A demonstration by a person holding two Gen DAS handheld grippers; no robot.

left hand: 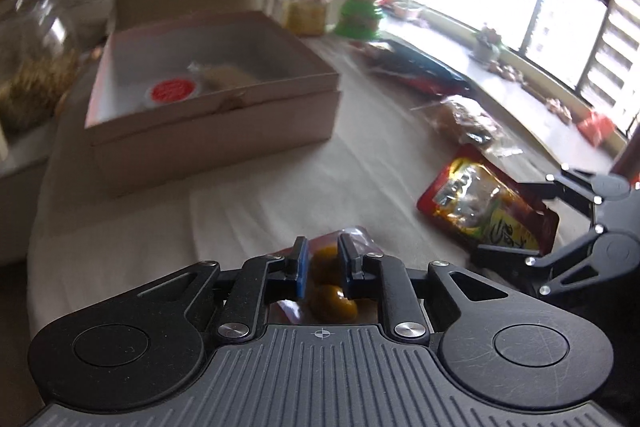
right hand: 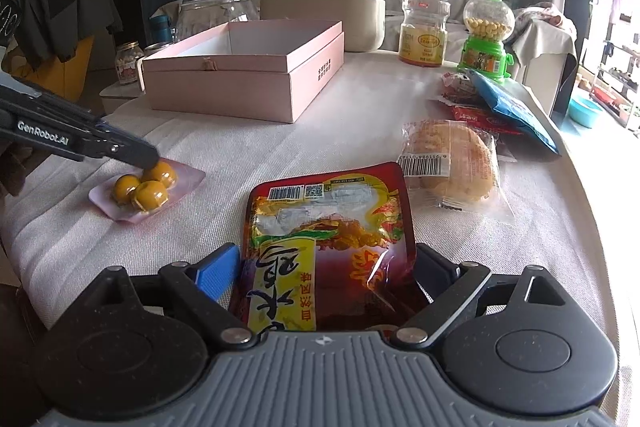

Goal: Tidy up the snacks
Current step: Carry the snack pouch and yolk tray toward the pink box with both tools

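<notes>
The left gripper (left hand: 322,269) is closed on a clear pack of yellow balls (right hand: 146,189) at lower left. The right gripper (right hand: 326,269) stands wide around a red foil snack pouch (right hand: 328,227), not pressing. Behind, upper centre, an open pink cardboard box (right hand: 244,83); to the right a wrapped round bun (right hand: 450,161).
</notes>
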